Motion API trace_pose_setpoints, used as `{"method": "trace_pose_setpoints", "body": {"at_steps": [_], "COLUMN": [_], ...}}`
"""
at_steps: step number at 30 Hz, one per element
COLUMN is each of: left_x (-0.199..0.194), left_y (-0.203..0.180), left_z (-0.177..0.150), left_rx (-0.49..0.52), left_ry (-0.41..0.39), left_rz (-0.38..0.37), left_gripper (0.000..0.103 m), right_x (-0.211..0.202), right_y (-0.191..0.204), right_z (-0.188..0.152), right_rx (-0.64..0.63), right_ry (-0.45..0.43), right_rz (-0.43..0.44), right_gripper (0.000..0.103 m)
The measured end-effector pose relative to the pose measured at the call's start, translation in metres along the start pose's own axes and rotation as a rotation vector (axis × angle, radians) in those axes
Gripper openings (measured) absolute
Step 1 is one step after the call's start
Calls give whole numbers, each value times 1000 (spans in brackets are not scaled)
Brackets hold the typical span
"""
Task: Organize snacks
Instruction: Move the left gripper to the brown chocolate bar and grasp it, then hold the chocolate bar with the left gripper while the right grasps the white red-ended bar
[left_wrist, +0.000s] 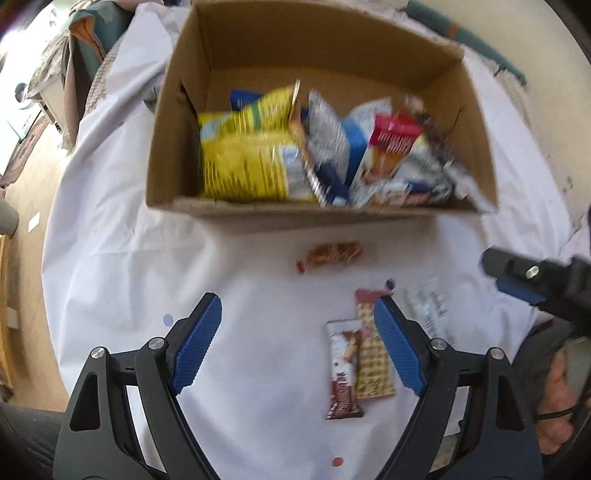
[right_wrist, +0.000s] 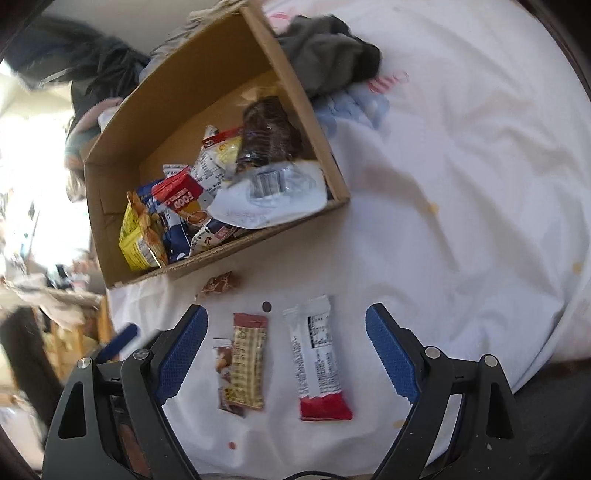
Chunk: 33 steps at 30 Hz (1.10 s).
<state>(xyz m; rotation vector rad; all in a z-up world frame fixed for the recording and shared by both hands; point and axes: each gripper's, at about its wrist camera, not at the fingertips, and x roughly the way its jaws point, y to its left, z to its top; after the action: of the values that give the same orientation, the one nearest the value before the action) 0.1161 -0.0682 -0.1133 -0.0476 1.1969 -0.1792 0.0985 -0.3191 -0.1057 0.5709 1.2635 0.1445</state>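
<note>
- Both hand-held grippers, left (left_wrist: 297, 343) and right (right_wrist: 286, 354), gaping wide, gripping nothing.
- Hovering over three snack bars (right_wrist: 319, 354) lying flat on the white sheet (right_wrist: 461, 221), near the cardboard box (right_wrist: 110, 206).
- Likely handling light, crinkly, slippery; pinching mid-length across the narrow width.

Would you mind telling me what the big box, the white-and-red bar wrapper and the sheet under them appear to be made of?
The box looks like corrugated cardboard: matte brown, with a rough cut edge along its near rim. The white-and-red bar wrapper seems to be thin plastic film, slightly glossy, with crimped ends. The sheet is probably woven cloth: matte white, with soft folds and creases.
</note>
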Motion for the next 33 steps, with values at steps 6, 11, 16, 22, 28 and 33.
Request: {"method": "trace_pose_setpoints", "body": {"at_steps": [6, 11, 16, 22, 28, 33], "left_x": [20, 35, 42, 48, 56, 57], "left_y": [-2, -25, -39, -26, -23, -23], "left_z": [-12, -25, -32, -31, -41, -38], "left_rx": [-21, 53, 83, 75, 112, 98], "left_ry": [70, 118, 132, 174, 227, 231], "left_rz": [-8, -41, -36, -15, 27, 3], "left_gripper": [82, 82, 78, 47, 18, 12], "right_x": [1, 1, -1, 2, 12, 22], "right_y": [-4, -11, -20, -21, -13, -7], "right_z": [0, 1, 1, 1, 2, -2], "right_rx": [-8, 13, 37, 43, 8, -32], "right_ry": [4, 5, -1, 8, 29, 71], "right_rz": [-19, -31, -35, -42, -66, -95], "right_gripper": [90, 90, 90, 90, 90, 90]}}
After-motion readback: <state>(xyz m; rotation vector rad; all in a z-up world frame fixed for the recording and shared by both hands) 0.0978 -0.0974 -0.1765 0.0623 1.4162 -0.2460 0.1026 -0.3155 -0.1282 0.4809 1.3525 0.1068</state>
